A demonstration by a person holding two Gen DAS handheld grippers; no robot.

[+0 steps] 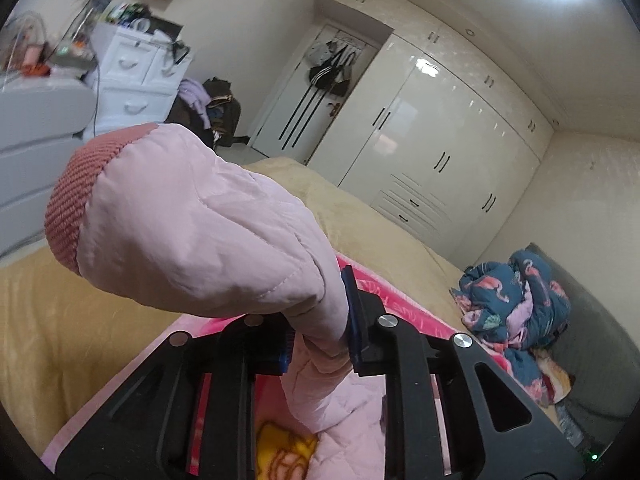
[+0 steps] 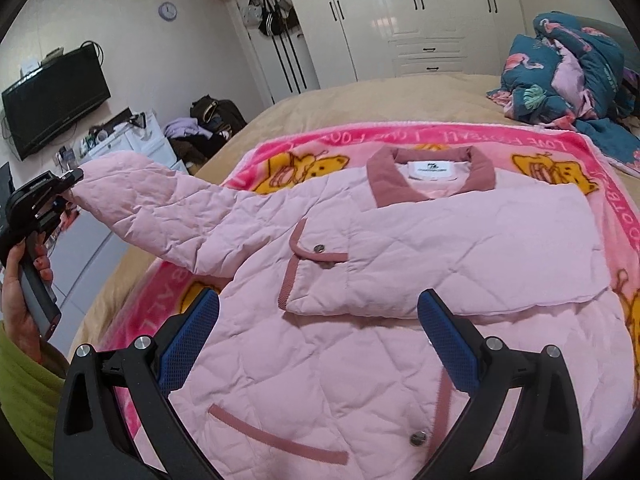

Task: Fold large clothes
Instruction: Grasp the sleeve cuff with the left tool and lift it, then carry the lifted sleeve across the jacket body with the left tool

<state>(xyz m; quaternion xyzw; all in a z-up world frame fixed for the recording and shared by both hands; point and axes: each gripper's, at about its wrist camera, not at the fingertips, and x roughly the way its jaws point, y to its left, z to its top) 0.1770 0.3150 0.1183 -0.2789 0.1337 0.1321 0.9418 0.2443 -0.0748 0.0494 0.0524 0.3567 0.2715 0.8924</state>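
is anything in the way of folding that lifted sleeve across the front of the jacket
Nothing visible blocks it. The left gripper is shut on the sleeve, raised off the jacket's side. The other sleeve already lies folded across the chest; the open right gripper hovers over the front, touching nothing.

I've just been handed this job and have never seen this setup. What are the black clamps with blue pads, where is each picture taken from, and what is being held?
No robot here: a person carries two hand-held grippers, each with a fisheye camera looking along its fingers. One picture looks along the left gripper, which is shut on the sleeve of the quilted pink jacket, lifting it off the bed. The other looks along the right gripper, which is open and hovers above the jacket, holding nothing. That view also shows the person's hand holding the left gripper. The jacket lies on a pink cartoon blanket spread over the tan bedspread. One sleeve is already folded across the chest.
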